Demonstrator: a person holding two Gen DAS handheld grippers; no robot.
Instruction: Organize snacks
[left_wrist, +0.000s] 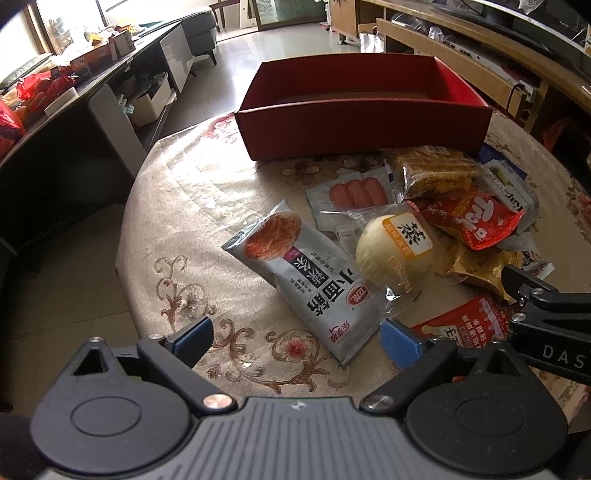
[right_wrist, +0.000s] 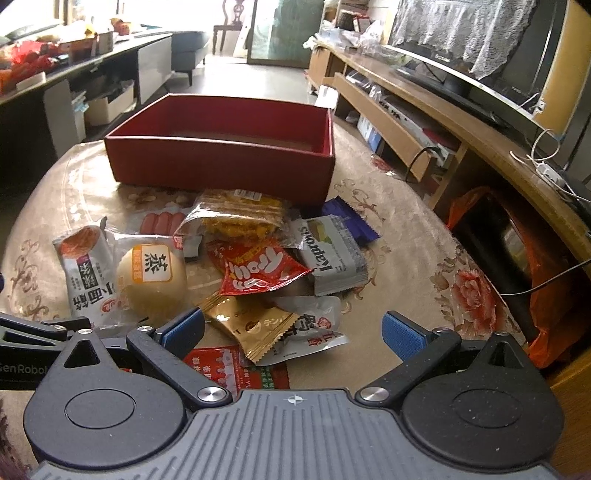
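Floral tablecloth (left_wrist: 177, 206) carries the snack pile (right_wrist: 240, 266) at centre frame, below the empty red box (right_wrist: 221, 162); I hold left gripper (left_wrist: 295, 338) and right gripper (right_wrist: 293, 332) spread wide, nothing gripped, poised to choose.

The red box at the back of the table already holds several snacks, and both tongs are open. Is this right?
Not quite. The red box looks empty in the right wrist view; the snacks lie on the table in front of it. Both tongs, left and right, are open.
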